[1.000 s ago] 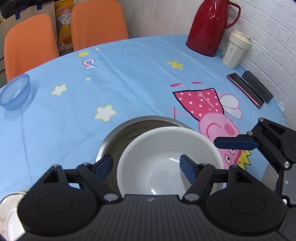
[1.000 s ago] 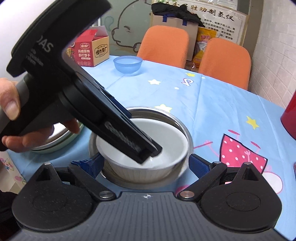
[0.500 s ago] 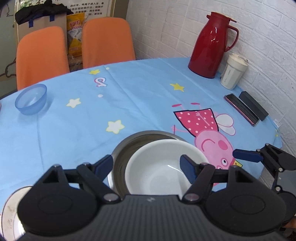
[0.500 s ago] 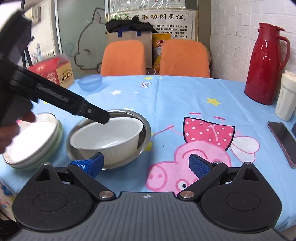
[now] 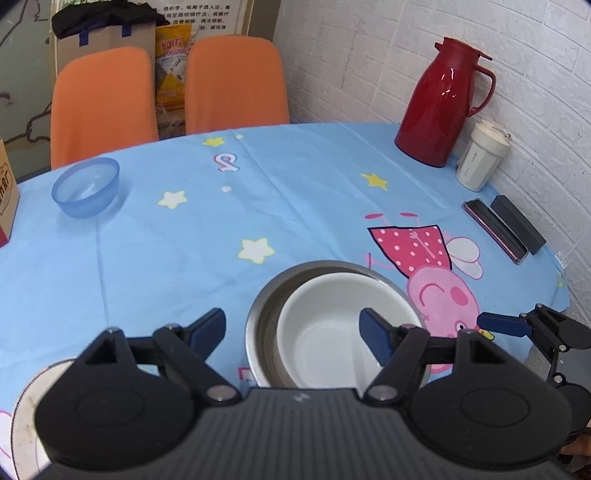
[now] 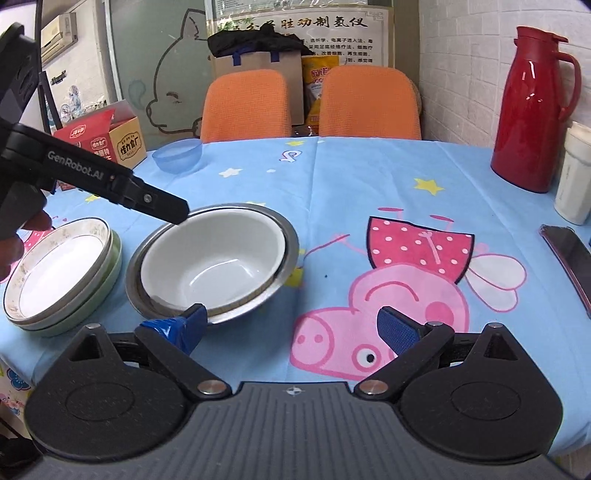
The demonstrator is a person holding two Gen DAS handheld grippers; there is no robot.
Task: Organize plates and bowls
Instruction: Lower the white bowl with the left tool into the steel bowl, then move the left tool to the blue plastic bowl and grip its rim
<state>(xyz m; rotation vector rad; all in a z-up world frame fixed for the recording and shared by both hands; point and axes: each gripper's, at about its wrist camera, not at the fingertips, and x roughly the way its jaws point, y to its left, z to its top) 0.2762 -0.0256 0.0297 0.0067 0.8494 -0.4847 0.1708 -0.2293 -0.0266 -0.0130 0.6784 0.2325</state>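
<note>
Blue cartoon cloth covers the surface (image 6: 351, 184) ahead of me. Beyond my left gripper (image 5: 291, 326), spread and empty, the white bowl (image 5: 332, 332) sits nested in the steel bowl (image 5: 264, 317). My right gripper (image 6: 291, 325), spread wide, has those bowls ahead-left, stacked plates (image 6: 59, 273) farther left, blue bowl (image 6: 177, 157) far beyond.

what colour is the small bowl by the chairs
Translucent blue bowl; left wrist view shows it best.

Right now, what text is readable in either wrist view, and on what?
"GenRobot.AI": side of the left gripper, in the right wrist view.
"胜动制氢仪": wall poster heading; its smaller lines are too small.
"怪力食厂": red and tan carton; other print blurred.
Yellow snack bag: unreadable.
</note>
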